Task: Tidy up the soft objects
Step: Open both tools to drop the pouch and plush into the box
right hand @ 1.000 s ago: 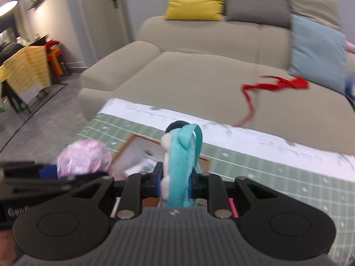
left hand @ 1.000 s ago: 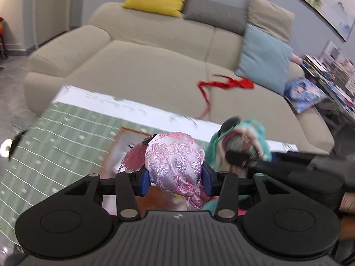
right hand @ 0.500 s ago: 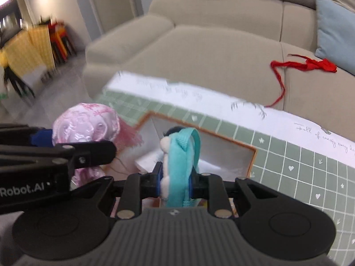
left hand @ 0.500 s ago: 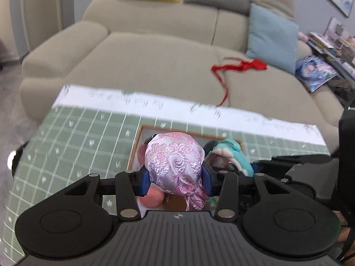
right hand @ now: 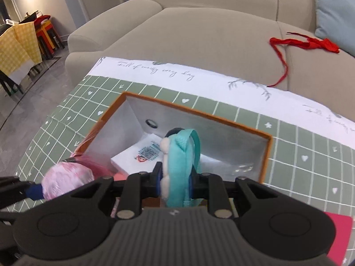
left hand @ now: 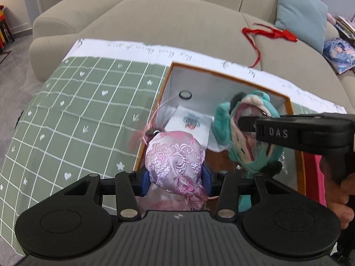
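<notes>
The left gripper point(left hand: 174, 178) clenched the pink brocade pouch point(left hand: 175, 161) over the orange-rimmed box point(left hand: 221, 75); the right gripper point(right hand: 175, 182) gripped the teal plush doll point(right hand: 177, 173) above it. Inside lay a white printed card point(right hand: 142, 155).

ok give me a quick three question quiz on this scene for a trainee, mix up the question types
1. True or false: the left gripper is shut on the pink brocade pouch.
2. Multiple choice: what does the right gripper hold? A) the red ribbon B) the teal plush toy C) a yellow cushion
3. Fill in: both soft things hang over the open ______ with the orange rim, which stands on the green grid tablecloth.

Key
1. True; its blue pads press on the pouch from both sides.
2. B; the teal plush toy sits between its pads, while the red ribbon lies on the beige sofa.
3. box
</notes>
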Demonstrator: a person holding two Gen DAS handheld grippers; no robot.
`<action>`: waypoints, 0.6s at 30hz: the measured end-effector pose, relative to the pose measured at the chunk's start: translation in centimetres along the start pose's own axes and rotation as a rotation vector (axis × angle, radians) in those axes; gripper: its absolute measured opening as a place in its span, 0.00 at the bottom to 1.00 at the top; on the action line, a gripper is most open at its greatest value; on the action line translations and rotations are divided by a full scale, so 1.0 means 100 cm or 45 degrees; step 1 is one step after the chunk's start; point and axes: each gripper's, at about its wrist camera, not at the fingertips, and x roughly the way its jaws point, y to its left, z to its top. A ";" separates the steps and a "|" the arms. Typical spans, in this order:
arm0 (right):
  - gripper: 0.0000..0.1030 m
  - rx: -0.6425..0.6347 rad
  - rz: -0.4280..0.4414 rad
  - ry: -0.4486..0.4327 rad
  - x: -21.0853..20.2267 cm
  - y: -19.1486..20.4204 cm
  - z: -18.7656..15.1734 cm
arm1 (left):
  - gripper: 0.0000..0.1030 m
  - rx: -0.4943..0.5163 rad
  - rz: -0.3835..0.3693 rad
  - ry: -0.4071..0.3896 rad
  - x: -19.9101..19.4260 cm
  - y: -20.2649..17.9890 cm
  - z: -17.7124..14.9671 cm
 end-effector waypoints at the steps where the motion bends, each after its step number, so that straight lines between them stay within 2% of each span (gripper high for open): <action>1: 0.20 0.005 0.007 0.011 0.003 0.001 -0.001 | 0.50 0.005 0.003 0.005 0.001 -0.001 -0.001; 5: 0.27 -0.001 -0.015 0.042 0.015 0.005 -0.001 | 0.54 0.021 0.006 0.032 0.003 -0.004 -0.002; 6: 0.36 -0.005 -0.015 0.043 0.015 0.006 -0.001 | 0.62 0.022 0.005 0.041 0.005 -0.005 -0.001; 7: 0.40 -0.021 -0.006 0.049 0.015 0.008 -0.001 | 0.68 0.023 -0.004 0.051 0.006 -0.005 -0.002; 8: 0.43 -0.030 -0.005 0.044 0.014 0.009 -0.001 | 0.81 0.016 -0.009 0.059 0.007 -0.005 -0.002; 9: 0.44 -0.037 -0.010 0.031 0.012 0.011 -0.001 | 0.86 0.000 -0.006 0.056 0.006 -0.004 -0.003; 16: 0.44 -0.068 0.000 0.027 0.001 0.019 0.003 | 0.87 -0.007 0.037 0.021 -0.005 -0.008 -0.006; 18: 0.47 -0.072 0.006 0.024 -0.002 0.022 0.004 | 0.87 0.001 0.044 0.007 -0.011 -0.009 -0.007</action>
